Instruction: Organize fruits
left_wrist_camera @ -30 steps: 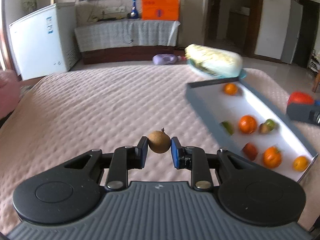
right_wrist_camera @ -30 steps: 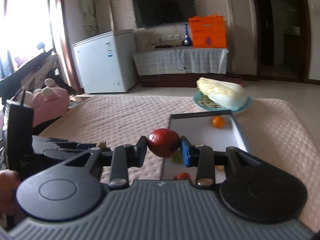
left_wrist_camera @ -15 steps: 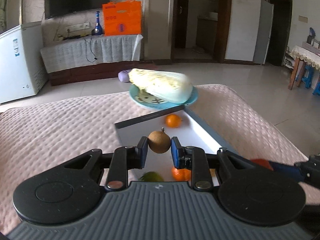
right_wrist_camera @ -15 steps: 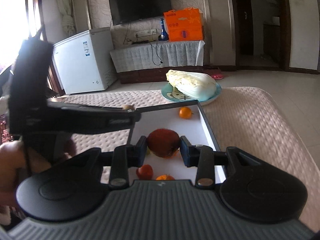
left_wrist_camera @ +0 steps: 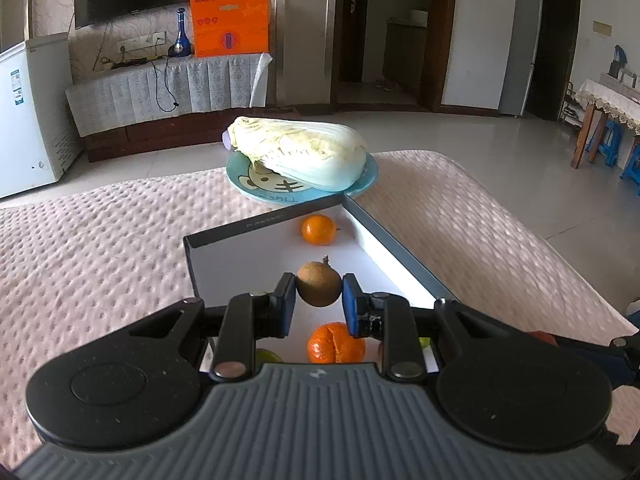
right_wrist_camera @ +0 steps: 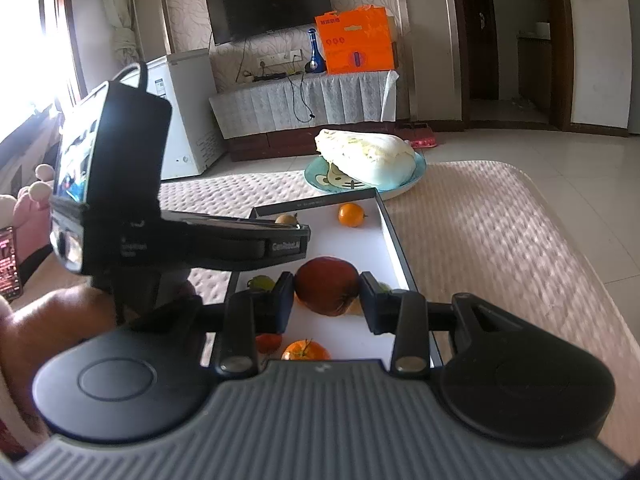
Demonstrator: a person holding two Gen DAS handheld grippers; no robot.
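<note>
In the left wrist view the claw body covers the tray's [left_wrist_camera: 400,256] near end, leaving a green fruit [left_wrist_camera: 267,356] and an orange [left_wrist_camera: 335,347] half seen. In the right wrist view a small red fruit [right_wrist_camera: 267,342], possibly a tomato, peeks out.

left tongs [left_wrist_camera: 319,300] gripping brown fruit [left_wrist_camera: 319,285], over tray [left_wrist_camera: 404,256]

We see a pink quilted bed [left_wrist_camera: 100,248] carrying a tray [left_wrist_camera: 400,256] and, touching its far end, a plate [left_wrist_camera: 256,188] (near the bed's far edge).
</note>
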